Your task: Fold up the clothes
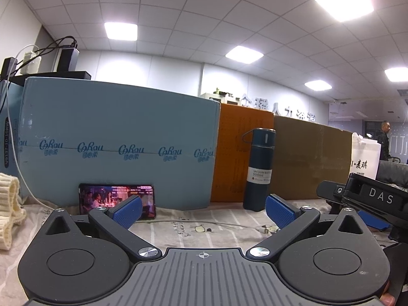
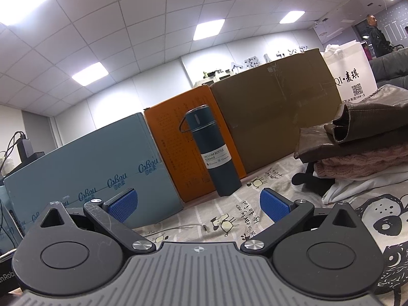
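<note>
Both grippers, left & right, jaws apart w/ nothing held; reaching for the pile could knock the flask over.

Folded clothes sit stacked on the patterned cloth: brown leather atop pink knit atop white.

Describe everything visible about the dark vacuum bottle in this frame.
The vacuum bottle is a tall, dark teal cylinder with a matte finish, a capped top, a thin loop handle on one side and a white label reading "VACUUM BOTTLE 500ml". It stands upright on the printed cloth, right in front of the orange box. Neither gripper touches it.
</note>
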Tool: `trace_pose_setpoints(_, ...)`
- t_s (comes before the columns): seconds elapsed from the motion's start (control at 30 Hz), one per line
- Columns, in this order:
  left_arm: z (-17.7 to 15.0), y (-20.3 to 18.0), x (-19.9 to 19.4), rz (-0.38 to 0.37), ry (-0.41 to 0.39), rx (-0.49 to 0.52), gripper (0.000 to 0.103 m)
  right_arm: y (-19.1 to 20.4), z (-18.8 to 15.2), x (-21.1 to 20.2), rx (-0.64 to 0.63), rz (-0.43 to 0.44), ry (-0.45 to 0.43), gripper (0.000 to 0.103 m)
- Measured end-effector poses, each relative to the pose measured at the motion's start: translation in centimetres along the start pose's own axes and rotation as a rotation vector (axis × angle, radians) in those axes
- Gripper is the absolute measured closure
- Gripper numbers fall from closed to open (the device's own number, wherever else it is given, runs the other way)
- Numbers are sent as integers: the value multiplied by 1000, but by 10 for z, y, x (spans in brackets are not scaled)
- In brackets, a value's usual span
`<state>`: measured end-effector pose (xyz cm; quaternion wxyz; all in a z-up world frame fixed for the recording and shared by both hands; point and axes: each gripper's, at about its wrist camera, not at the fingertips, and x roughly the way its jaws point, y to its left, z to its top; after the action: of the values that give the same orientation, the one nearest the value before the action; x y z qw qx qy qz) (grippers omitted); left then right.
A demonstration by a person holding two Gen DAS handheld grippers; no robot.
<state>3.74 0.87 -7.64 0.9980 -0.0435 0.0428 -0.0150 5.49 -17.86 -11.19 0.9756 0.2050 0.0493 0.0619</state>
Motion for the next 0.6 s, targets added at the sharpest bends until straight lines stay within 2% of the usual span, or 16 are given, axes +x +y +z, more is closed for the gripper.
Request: trace_pose_setpoints(0.6, -1, -4, -2, -2, -5, 18, 0, 4, -1, -3, -25, 7, -14, 0)
